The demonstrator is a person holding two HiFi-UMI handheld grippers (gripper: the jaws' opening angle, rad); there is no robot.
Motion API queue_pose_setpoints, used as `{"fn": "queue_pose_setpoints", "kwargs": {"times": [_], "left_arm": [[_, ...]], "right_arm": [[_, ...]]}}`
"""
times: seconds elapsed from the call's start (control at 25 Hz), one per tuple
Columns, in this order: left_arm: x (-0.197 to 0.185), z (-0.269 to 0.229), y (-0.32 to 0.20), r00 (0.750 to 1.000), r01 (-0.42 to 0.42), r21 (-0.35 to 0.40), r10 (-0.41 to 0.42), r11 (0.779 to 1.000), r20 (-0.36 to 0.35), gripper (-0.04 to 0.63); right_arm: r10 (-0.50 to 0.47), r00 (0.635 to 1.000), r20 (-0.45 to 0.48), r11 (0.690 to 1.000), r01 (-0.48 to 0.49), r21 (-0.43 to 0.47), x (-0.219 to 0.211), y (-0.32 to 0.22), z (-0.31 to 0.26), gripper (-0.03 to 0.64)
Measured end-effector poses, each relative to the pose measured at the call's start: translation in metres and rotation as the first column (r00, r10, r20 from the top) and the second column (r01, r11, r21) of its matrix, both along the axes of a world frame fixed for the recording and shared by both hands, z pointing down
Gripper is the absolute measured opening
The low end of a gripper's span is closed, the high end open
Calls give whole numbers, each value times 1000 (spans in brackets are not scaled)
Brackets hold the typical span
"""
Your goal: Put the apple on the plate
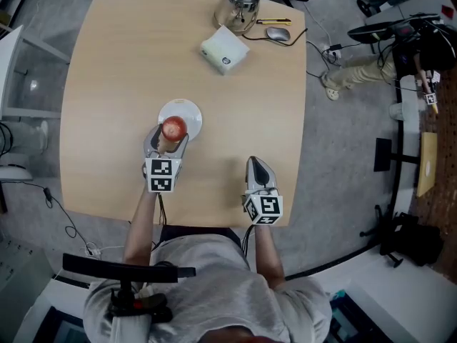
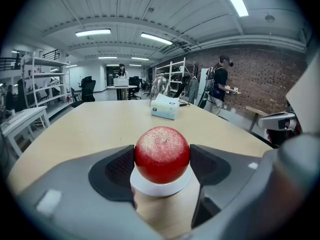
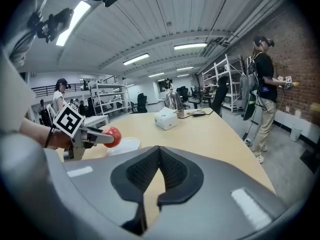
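Head view looks steeply down over the whole desk (image 1: 107, 63). Left gripper view faces across it, low, close on the apple (image 2: 162, 154). Right gripper view, farther back, shares that apple and plate (image 3: 127, 145).

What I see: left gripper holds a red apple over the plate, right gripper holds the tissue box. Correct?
No: the right gripper holds nothing, jaws shut, per the right gripper view. The tissue box sits across the table. The rest stands.

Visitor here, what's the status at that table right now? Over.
Left claw shut on apple. Right claw shut, empty, off to the side. Apple held above plate, not yet set down. Nothing in the way.
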State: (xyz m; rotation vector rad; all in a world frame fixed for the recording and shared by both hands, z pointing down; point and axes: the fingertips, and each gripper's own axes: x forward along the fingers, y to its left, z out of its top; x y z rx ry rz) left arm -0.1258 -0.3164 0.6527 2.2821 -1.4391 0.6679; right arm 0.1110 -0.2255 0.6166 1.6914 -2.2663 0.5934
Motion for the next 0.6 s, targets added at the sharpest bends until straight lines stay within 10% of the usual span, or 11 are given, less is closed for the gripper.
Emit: {"fn": "queue_pose_setpoints", "kwargs": {"times": [0.6], "left_arm": [[5,37,-23,1000,-6,-35,7,999,13,370]], "right_arm": [[-4,1000,-9,1000,4,-27,2,-16,18,7]]}}
